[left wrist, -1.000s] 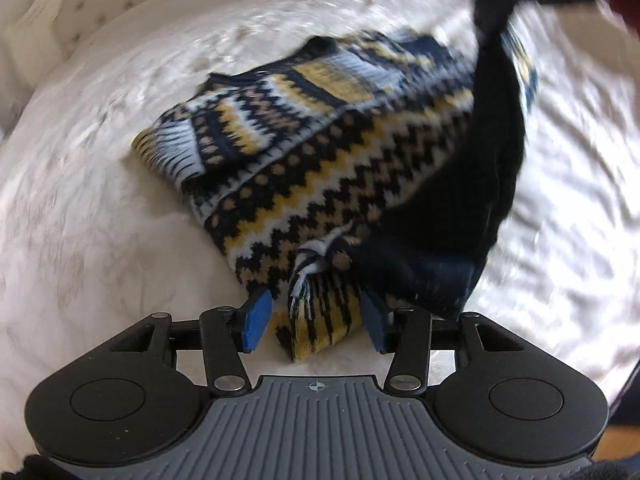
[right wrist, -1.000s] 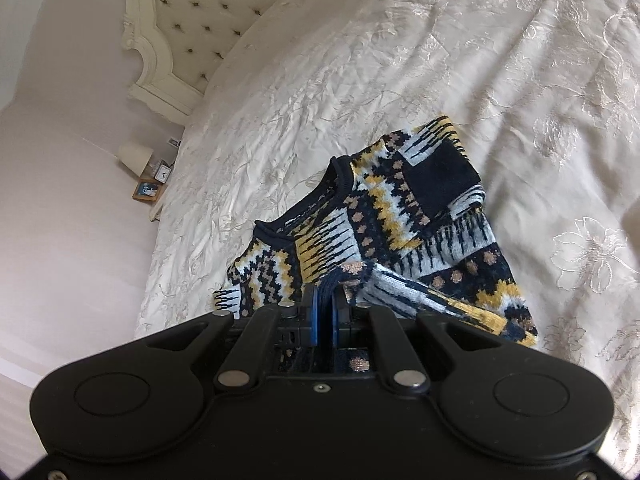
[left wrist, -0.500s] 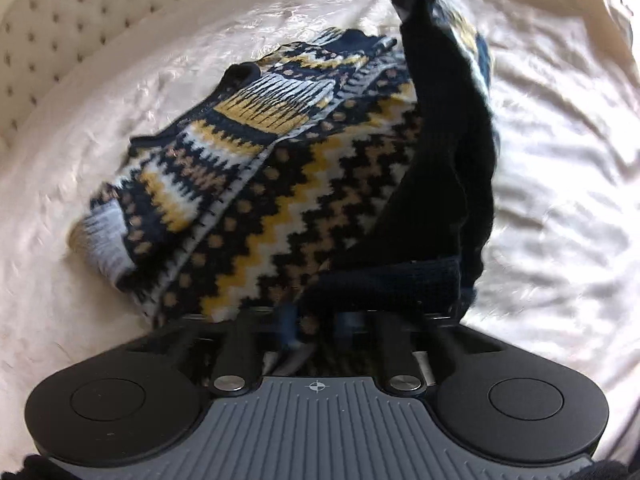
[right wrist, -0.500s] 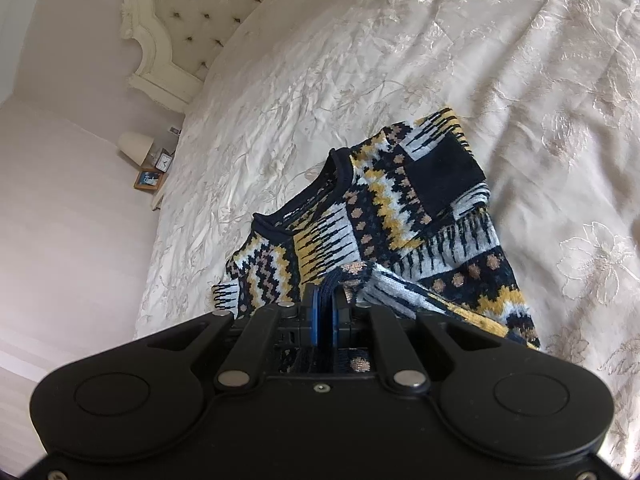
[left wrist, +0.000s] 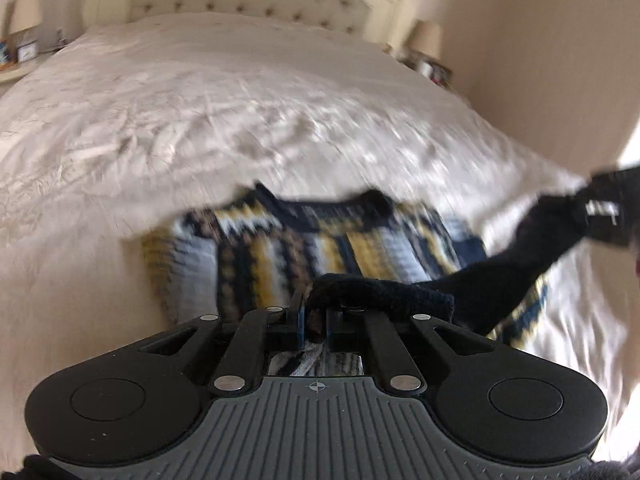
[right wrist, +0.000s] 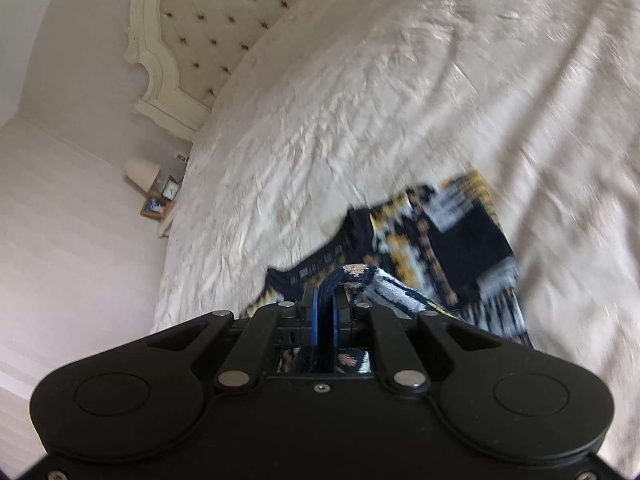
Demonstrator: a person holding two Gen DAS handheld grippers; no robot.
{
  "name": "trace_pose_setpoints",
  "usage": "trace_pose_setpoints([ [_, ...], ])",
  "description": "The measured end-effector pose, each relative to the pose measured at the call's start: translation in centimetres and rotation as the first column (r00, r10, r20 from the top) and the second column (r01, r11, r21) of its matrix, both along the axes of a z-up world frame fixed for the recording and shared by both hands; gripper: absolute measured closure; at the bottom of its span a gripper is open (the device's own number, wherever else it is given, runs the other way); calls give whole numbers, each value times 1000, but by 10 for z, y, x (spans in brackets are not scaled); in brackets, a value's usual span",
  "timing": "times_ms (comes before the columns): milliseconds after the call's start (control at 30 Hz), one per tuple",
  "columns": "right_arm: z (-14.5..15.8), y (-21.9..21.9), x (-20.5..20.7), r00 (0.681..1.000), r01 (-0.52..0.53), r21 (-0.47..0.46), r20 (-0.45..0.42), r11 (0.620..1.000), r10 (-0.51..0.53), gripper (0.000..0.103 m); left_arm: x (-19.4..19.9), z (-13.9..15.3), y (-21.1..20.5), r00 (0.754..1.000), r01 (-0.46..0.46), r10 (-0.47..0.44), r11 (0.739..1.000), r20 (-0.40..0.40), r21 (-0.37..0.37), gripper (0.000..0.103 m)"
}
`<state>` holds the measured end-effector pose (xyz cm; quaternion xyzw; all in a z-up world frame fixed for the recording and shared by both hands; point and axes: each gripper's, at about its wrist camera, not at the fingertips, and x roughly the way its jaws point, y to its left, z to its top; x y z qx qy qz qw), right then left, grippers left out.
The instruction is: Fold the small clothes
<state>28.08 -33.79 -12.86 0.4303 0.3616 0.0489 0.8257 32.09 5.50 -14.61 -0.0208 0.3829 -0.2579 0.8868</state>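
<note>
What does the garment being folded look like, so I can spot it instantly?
On the cream bedspread, below the tufted headboard, lies the sweater. It is the only patterned thing there: navy, yellow and white knit bands with a dark neckline.

Sweater (left wrist: 320, 248): knitted bands of navy, mustard yellow, pale blue-white and tan, in zigzag and dot rows; neckline trim navy. Its lifted hem edge (left wrist: 380, 292) shows plain navy-black. In the right wrist view the sweater (right wrist: 452, 240) shows 1 solid navy block among the bands.

Bedspread (left wrist: 240, 120): cream-white, with a tone-on-tone embroidered pattern, blurred.

Headboard (right wrist: 208, 20): cream, button-tufted in a diamond grid, with a carved ivory frame.

Wall (right wrist: 60, 240): pale lilac-grey with faint stripes.

Lamp shade (right wrist: 140, 172): cream.

Left gripper (left wrist: 314, 326): black body, grey ribbed housing, blue pads. Right gripper (right wrist: 330, 320): black body, blue pads.
</note>
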Motion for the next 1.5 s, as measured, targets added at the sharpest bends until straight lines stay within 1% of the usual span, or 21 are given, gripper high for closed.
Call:
trace_pose_setpoints([
  [133,-11,-5,40,1000,11,7,-14,1000,-11,88,46,-4,-1,998,-55,54,998,-44,-21,95],
  [200,-22,-6,61,999,9,9,-39,1000,-8,88,68,-14,-3,994,-84,82,996,-75,-14,95],
  [300,-39,-6,88,996,3,-11,-84,1000,-4,88,93,-33,-1,982,-118,115,993,-148,-9,95],
  [400,-59,-8,107,992,2,-35,-127,999,-6,82,113,-50,-3,970,-137,135,991,-201,1,94],
  [467,-71,-12,115,988,7,-30,-151,1000,-11,78,121,-59,-1,959,-152,149,988,-241,6,93],
  [500,-77,-14,119,987,10,-29,-158,1000,-14,71,125,-63,1,954,-163,158,987,-255,4,93],
  [533,-79,-17,122,987,12,-36,-158,999,-17,60,128,-67,3,949,-171,165,985,-268,3,90],
  [600,-83,-21,124,989,18,-54,-148,998,-26,51,135,-73,6,940,-189,180,982,-291,-4,90],
  [667,-84,-27,124,991,29,-49,-132,998,-35,51,141,-74,7,937,-197,186,980,-295,-9,90],
  [767,-81,-34,123,992,31,-69,-121,997,-39,51,149,-74,5,937,-204,196,979,-289,3,89],
  [933,-82,-33,119,991,-46,-122,-131,991,30,51,159,-76,0,932,-216,212,976,-294,19,88],
  [1033,-84,-25,117,986,-106,-173,-147,979,81,51,163,-76,1,921,-233,230,972,-315,30,87],
  [1100,-86,-20,116,983,-133,-198,-155,971,103,51,164,-75,4,910,-257,262,965,-321,60,87],
  [1133,-87,-18,116,981,-142,-207,-161,968,109,51,164,-75,6,909,-260,266,964,-321,61,86],
  [1233,-93,-15,116,975,-165,-219,-181,962,126,51,164,-71,14,909,-265,272,962,-314,66,81],
  [1333,-96,-12,117,971,-191,-232,-188,954,148,51,164,-68,19,914,-258,273,962,-301,88,81],
  [1400,-98,-10,119,967,-211,-250,-197,945,164,51,164,-68,21,913,-258,274,962,-303,92,81],
  [1467,-101,-9,120,963,-223,-249,-206,942,174,52,163,-67,21,915,-255,272,962,-298,96,81],
  [1500,-102,-9,120,962,-228,-246,-208,942,178,57,162,-67,20,916,-252,270,963,-296,98,81],
])
